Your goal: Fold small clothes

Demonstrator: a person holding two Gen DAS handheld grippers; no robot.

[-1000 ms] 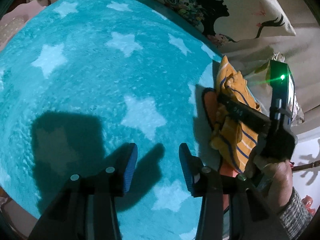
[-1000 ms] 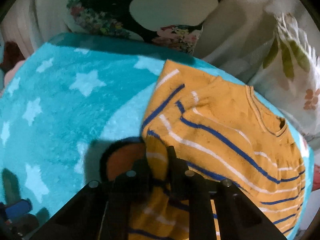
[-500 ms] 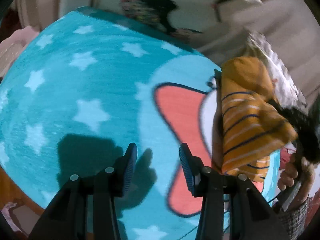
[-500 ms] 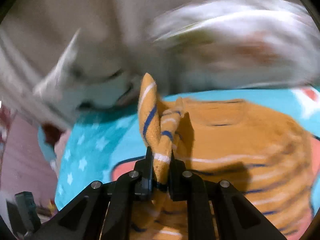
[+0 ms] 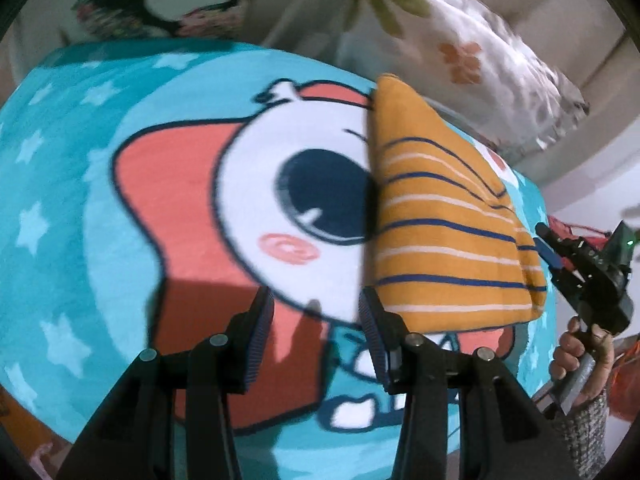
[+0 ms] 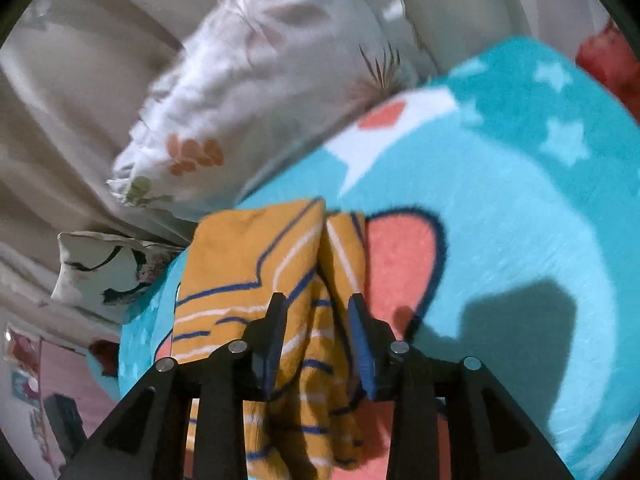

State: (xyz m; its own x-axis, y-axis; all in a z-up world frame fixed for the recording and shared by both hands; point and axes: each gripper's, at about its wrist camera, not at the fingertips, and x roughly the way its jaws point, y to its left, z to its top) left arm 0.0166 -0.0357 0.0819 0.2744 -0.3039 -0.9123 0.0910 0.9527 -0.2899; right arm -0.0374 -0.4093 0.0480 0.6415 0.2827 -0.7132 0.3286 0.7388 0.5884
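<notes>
With my right hand-held gripper (image 6: 318, 340) spread around a loose fold of the striped orange shirt (image 5: 444, 232) lying on the blanket (image 5: 132, 200), and my left hand-held gripper (image 5: 316, 336) spread and empty beside it, I judge the sleeve fold done and the next fold calls for a fresh pinch.

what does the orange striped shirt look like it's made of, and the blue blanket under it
Striped shirt: seems a soft matte cotton-like knit; it folds limply with rounded edges. Blanket: looks like plush fleece, with a fuzzy, non-shiny printed surface. Blur leaves both uncertain.
</notes>
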